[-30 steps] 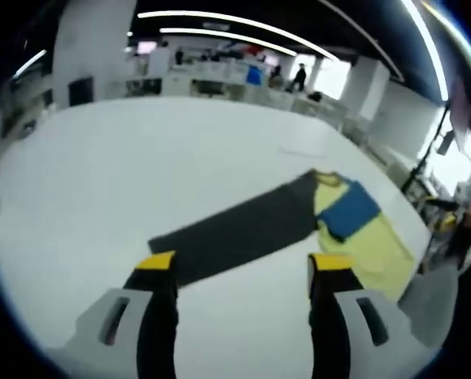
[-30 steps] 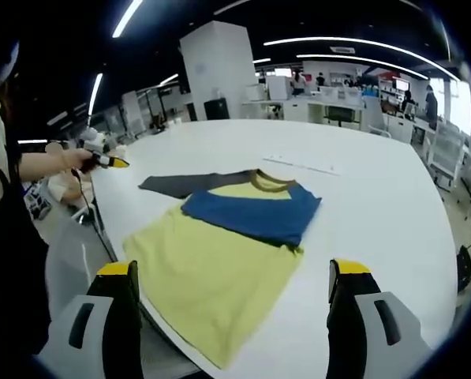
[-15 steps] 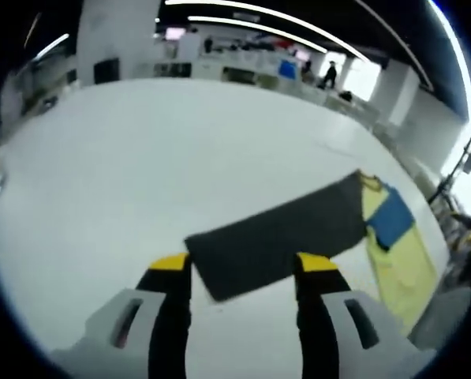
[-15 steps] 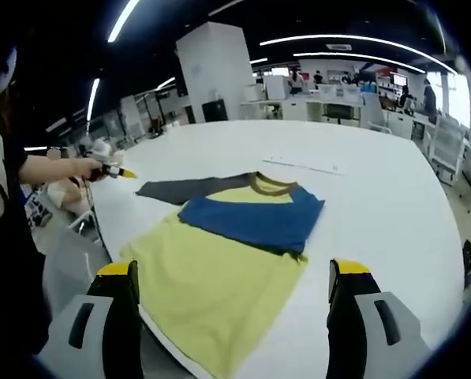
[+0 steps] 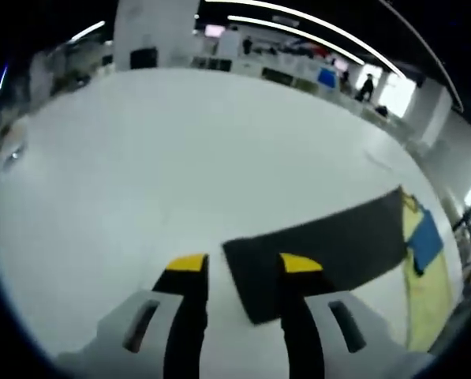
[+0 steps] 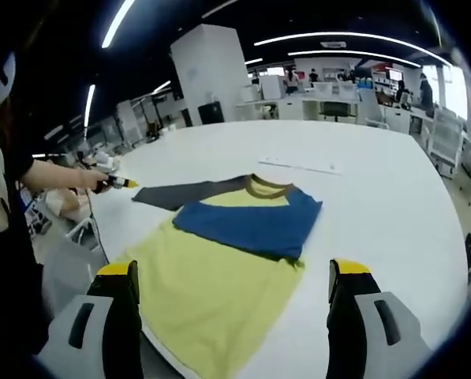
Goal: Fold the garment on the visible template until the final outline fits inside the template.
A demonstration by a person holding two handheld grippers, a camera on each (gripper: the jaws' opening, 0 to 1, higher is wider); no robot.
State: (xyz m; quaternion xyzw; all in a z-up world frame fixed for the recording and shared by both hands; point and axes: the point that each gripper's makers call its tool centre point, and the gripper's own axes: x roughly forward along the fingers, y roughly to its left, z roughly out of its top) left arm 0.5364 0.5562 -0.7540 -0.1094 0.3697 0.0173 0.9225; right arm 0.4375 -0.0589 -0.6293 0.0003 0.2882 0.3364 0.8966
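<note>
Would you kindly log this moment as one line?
left claw: open, at dark grey sleeve end | right claw: open, above yellow shirt

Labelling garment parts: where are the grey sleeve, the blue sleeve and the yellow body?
grey sleeve (image 5: 322, 249), left gripper view, mid-length.
blue sleeve (image 6: 251, 221), right gripper view, centre of folded panel.
yellow body (image 6: 211, 288), right gripper view, lower torso.

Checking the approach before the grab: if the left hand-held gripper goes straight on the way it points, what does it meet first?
Likely the cuff end of the dark grey sleeve, lying flat on the white table just ahead of the left hand-held gripper. Depth is uncertain.
</note>
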